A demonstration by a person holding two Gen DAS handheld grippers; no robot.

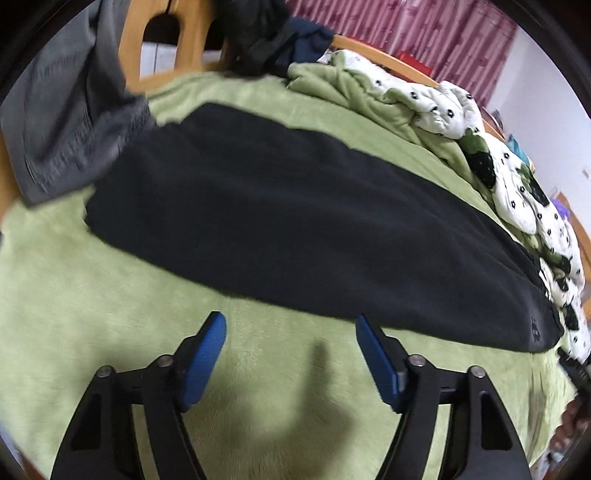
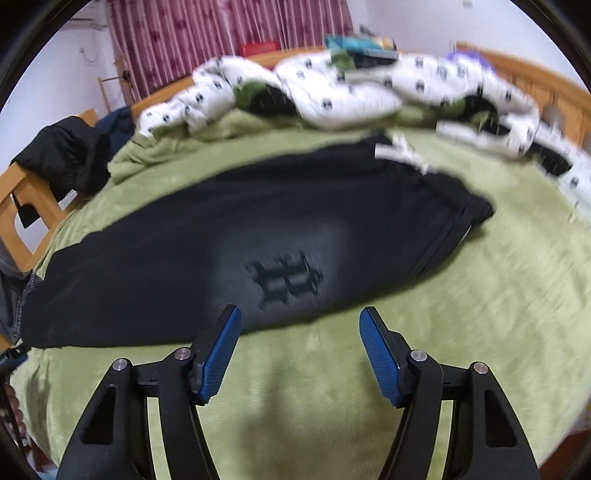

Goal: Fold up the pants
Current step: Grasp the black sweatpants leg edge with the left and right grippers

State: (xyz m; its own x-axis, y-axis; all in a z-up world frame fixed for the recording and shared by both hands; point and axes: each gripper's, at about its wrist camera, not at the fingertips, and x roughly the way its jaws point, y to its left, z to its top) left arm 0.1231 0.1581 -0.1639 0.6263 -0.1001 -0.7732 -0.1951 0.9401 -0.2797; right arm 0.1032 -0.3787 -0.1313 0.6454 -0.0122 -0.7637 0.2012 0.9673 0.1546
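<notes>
Black pants (image 1: 288, 221) lie flat, folded lengthwise, across a green blanket (image 1: 92, 295). In the right wrist view the pants (image 2: 221, 236) show a dark logo (image 2: 286, 282) and the waistband end (image 2: 454, 214) at the right. My left gripper (image 1: 290, 325) is open and empty, hovering just short of the pants' near edge. My right gripper (image 2: 301, 319) is open and empty, its fingertips at the near edge by the logo.
A rumpled white patterned quilt (image 1: 517, 192) lies behind the pants, also in the right wrist view (image 2: 332, 92). A grey garment (image 1: 70, 122) hangs at the left over a wooden bed frame (image 1: 195, 33). Dark clothes (image 2: 70, 155) are piled at the bed's foot.
</notes>
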